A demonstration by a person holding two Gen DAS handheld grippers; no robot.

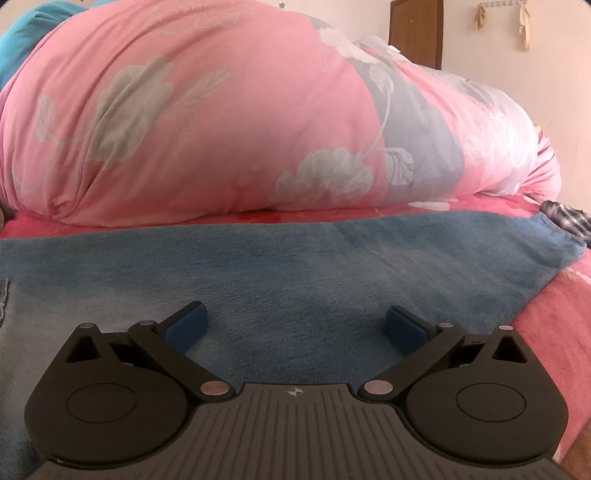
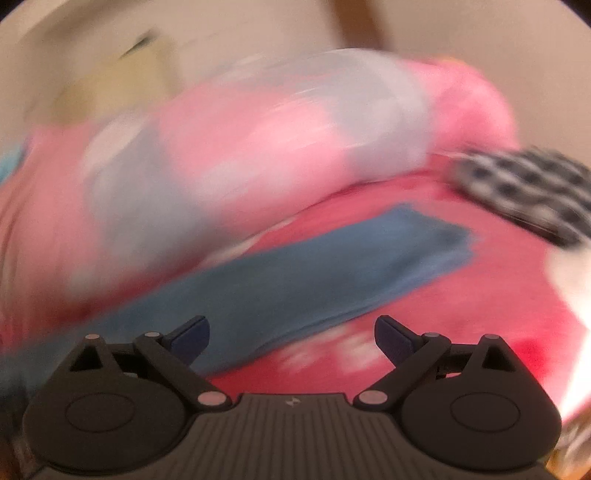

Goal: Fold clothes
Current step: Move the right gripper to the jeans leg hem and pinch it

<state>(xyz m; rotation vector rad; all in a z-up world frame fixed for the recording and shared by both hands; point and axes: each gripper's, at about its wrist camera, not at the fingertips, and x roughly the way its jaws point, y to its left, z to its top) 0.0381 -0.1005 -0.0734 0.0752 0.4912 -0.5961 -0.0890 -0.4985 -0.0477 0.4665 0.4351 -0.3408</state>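
Left wrist view, from left to right. A strip of teal cloth (image 1: 14, 40) shows at the upper left corner, behind a large rolled quilt (image 1: 207, 122), pink with grey and white flowers, which fills the upper half of the view. The quilt rests on a pink bedspread (image 1: 554, 332). In front of the quilt the jeans (image 1: 295, 266) lie flat across the bedspread; a worn patch with loose threads shows at their left edge. The left gripper (image 1: 295, 325) sits low over the jeans, its jaws spread wide, with only denim seen in the gap and nothing pinched. At the far right a checked cloth (image 1: 569, 218) lies on the bedspread beyond the end of the jeans. On the wall behind are a brown door (image 1: 415, 29) and some pale items on hooks.

Right wrist view, heavily blurred. The quilt (image 2: 229, 155) crosses the upper left. Below it the jeans (image 2: 332, 273) run as a band from lower left to a squared end at upper right, flat on the bedspread (image 2: 461, 302). The right gripper (image 2: 291, 332) is spread wide and holds nothing; its left fingertip lies over the edge of the jeans, whether touching cannot be told. The checked cloth (image 2: 528, 184) lies at the right, apart from the jeans.

No container appears in either view.
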